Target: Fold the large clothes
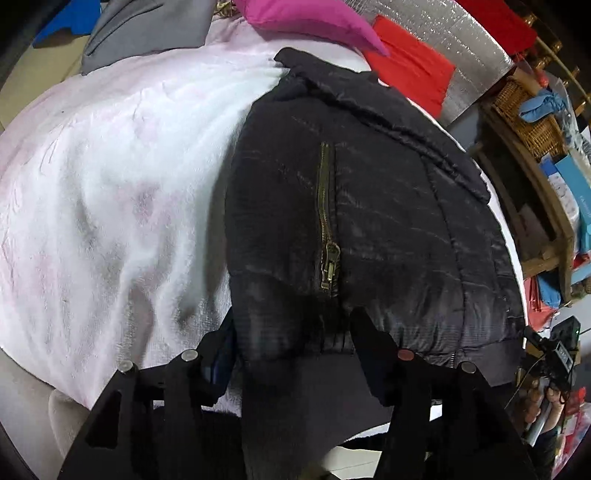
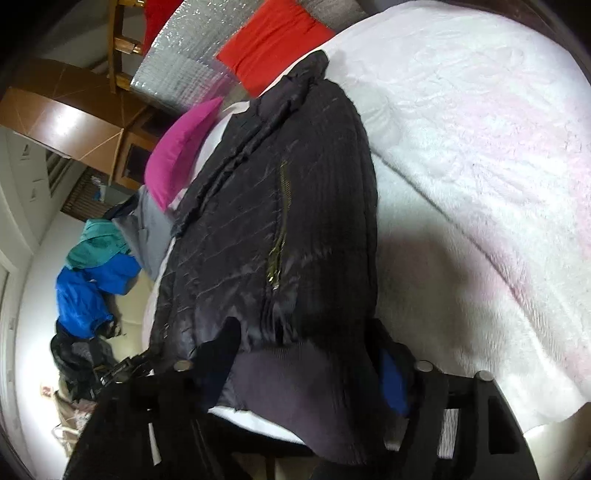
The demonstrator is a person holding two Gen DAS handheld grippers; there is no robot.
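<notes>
A black quilted jacket with a brass zipper lies folded lengthwise on a white and pink fleece blanket. My left gripper straddles the jacket's ribbed hem, its fingers wide apart with the fabric bunched between them. My right gripper straddles the same hem in the right wrist view, where the jacket runs away from the camera. Its jaws also stand wide with hem fabric between them. Whether either one pinches the cloth is hidden.
A magenta garment, a red one and a grey one lie at the far end of the blanket. Blue and teal clothes lie on the floor. Wooden shelving with baskets stands to the right.
</notes>
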